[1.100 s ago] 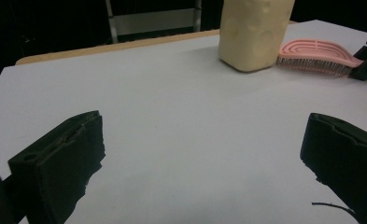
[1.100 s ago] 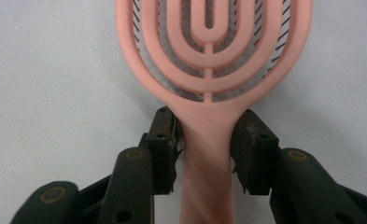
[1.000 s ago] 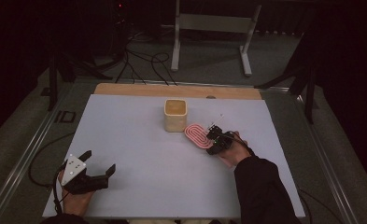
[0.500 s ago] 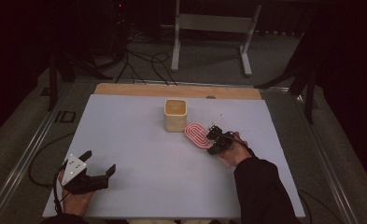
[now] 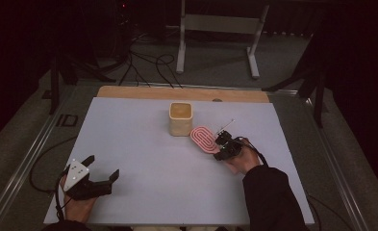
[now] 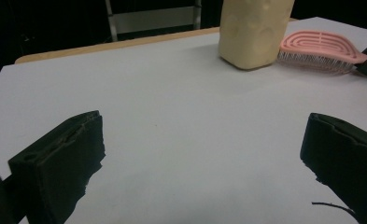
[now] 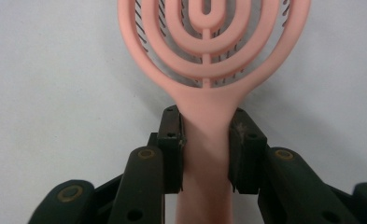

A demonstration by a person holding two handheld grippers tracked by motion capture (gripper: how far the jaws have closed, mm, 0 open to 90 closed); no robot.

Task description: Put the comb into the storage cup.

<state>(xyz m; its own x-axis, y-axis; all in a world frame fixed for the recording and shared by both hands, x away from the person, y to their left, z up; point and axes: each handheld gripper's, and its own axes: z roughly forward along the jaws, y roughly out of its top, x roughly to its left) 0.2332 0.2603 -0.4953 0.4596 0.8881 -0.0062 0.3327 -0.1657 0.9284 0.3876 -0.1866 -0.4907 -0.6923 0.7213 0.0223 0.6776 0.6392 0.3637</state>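
White surface (image 5: 143,144), right claw (image 7: 204,140) just clamping pink brush (image 7: 209,56) handle beside beige cup (image 5: 181,118), left claw (image 6: 195,163) wide, idle; lifting still ahead.

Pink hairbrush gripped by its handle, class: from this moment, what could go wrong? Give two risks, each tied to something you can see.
1. The right gripper clamps only the narrow handle of the pink hairbrush, so the wide head may sag or twist in the jaws when lifted.
2. The brush head lies close beside the beige container; a swing could knock it over.
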